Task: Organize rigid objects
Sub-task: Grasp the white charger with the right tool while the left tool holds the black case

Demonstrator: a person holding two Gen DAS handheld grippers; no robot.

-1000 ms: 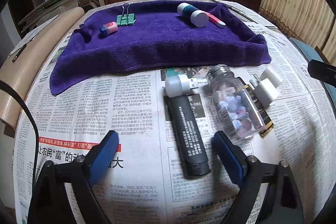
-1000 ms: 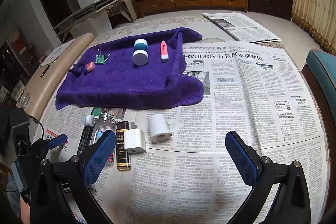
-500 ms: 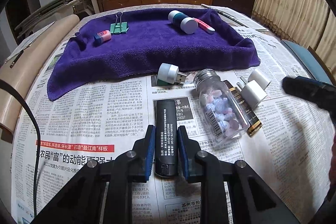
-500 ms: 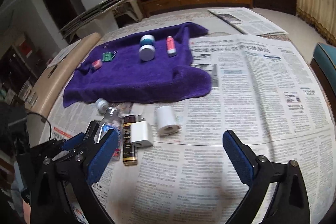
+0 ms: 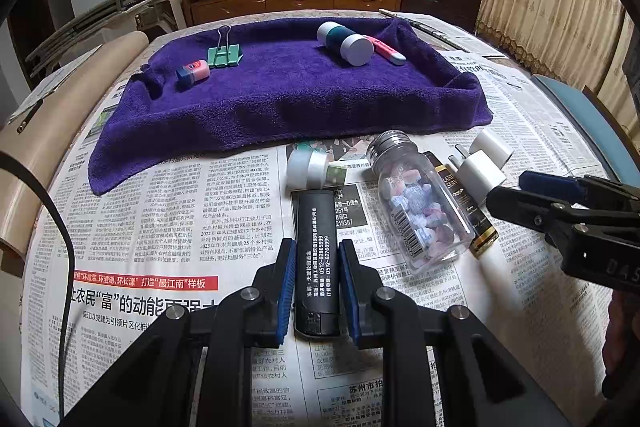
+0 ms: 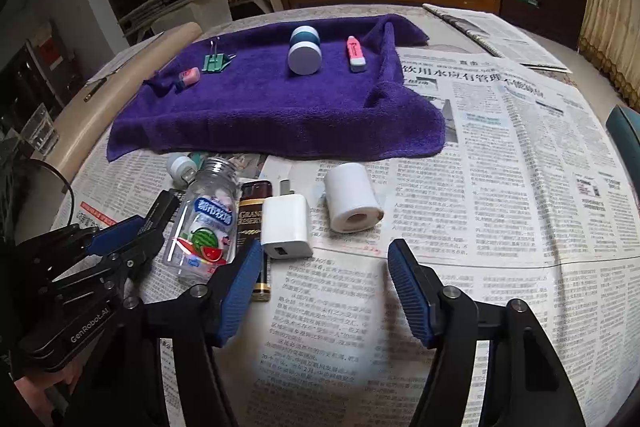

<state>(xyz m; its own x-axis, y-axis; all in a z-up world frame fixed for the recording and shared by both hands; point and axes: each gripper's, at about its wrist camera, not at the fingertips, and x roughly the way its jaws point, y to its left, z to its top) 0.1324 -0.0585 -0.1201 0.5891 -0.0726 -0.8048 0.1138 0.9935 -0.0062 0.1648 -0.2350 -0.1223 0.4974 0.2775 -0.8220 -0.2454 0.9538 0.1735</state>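
The left gripper (image 5: 313, 277) sits low at centre of the left view, its blue pads (image 5: 287, 279) pressed against both long sides of the black bar (image 5: 316, 255), which lies flat on the newspaper (image 5: 160, 227) pointing up the frame. The grip is near the bar's close end, so most of its length sticks out ahead of the jaws.

Just past the bar's far end lies a white cap (image 5: 306, 169); to the right, close by, lie the clear bottle (image 5: 420, 203), a dark slim box (image 5: 464, 203) and a white plug (image 5: 478, 175). Across the upper half spreads the purple towel (image 5: 288, 99), already carrying a green clip (image 5: 225, 55), a small eraser (image 5: 193, 73), a teal jar (image 5: 344, 41) and a pink pen (image 5: 386, 51).

The right gripper (image 6: 322, 291) hangs low in its own view with jaws spread wide and nothing between them, just short of the plug and near a white roll (image 6: 352, 197).

The step looks like lifting the bar to carry it onto the towel. Done well: lift straight up before moving forward, so the overhanging end clears the cap and does not sweep the bottle. Hold firmly, since an end grip lets the far tip droop. Set it down on a bare stretch of towel, between clip and jar, lying flat.
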